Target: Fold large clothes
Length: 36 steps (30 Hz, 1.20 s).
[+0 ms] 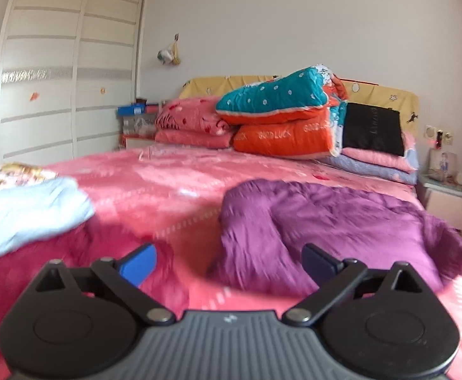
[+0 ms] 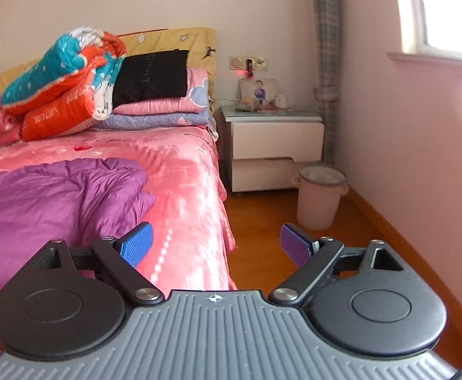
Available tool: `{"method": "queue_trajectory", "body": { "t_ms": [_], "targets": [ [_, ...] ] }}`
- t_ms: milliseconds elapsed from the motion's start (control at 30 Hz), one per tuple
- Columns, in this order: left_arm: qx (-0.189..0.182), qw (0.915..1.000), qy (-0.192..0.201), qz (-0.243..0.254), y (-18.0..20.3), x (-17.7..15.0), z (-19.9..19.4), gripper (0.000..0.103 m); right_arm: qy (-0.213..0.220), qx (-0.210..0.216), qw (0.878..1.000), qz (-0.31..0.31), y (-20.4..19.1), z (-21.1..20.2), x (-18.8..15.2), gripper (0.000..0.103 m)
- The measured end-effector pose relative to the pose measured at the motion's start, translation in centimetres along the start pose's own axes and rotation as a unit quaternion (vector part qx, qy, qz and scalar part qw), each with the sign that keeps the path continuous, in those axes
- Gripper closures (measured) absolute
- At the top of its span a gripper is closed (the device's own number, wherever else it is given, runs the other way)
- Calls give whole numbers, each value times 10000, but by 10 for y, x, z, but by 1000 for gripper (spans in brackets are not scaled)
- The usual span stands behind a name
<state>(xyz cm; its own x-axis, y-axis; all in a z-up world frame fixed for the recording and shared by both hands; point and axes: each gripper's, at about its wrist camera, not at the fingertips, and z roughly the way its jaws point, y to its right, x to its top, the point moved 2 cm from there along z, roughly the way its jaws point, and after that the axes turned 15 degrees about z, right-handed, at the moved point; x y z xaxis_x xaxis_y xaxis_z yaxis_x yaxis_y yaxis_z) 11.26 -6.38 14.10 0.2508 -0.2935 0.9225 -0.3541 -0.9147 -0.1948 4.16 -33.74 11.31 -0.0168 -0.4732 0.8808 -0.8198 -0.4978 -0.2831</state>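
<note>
Purple garment (image 1: 326,221) loose; both tools gape empty.

Crinkled purple cloth garment (image 2: 50,196); soft pink cloth bedspread (image 1: 174,183); glossy wood floor (image 2: 262,221); matt plastic bin (image 2: 318,196).

Left gripper (image 1: 229,264): grey ribbed centre housing w/ small white logo at its top edge, flanked by two round black discs, each w/ a raised circle. Black link arms run fwd from silver pivot screws; smaller silver screws sit further out. Triangular cut-outs in the outer black brackets. Fingers (image 1: 139,264) carry blue pads; the right one reads dark navy.

Right gripper (image 2: 215,245): same build, grey ribbed body, white star-like mark, black discs, silver screws. Pads (image 2: 137,243) blue w/ fine dotted texture; the right pad looks purplish.
</note>
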Motion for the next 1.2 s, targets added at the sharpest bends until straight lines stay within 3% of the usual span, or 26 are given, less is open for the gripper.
{"method": "queue_trajectory", "body": {
  "t_ms": [133, 333, 500, 667, 967, 1200],
  "targets": [
    [-55, 9999, -23, -157, 10, 0, -74, 1, -162, 110, 9996, 178, 30, -74, -2, 0],
    [-282, 9995, 114, 106, 35, 8, -168, 1, -327, 355, 9984, 283, 72, -197, -6, 0],
    [-439, 9988, 177, 130, 45, 6, -234, 1, -509, 598, 9964, 309, 84, -261, -8, 0],
    [-502, 9986, 161, 60, 45, 2, -277, 1, -350, 900, 9952, 185, 93, -326, -10, 0],
    [-576, 9981, 220, 60, 39, 2, -318, 1, -262, 1274, 9914, 124, 103, -379, 0, 0],
    [-597, 9982, 74, -66, 42, -1, -295, 1, -310, 1744, 9839, 231, 103, -366, 2, 0]
  ]
}}
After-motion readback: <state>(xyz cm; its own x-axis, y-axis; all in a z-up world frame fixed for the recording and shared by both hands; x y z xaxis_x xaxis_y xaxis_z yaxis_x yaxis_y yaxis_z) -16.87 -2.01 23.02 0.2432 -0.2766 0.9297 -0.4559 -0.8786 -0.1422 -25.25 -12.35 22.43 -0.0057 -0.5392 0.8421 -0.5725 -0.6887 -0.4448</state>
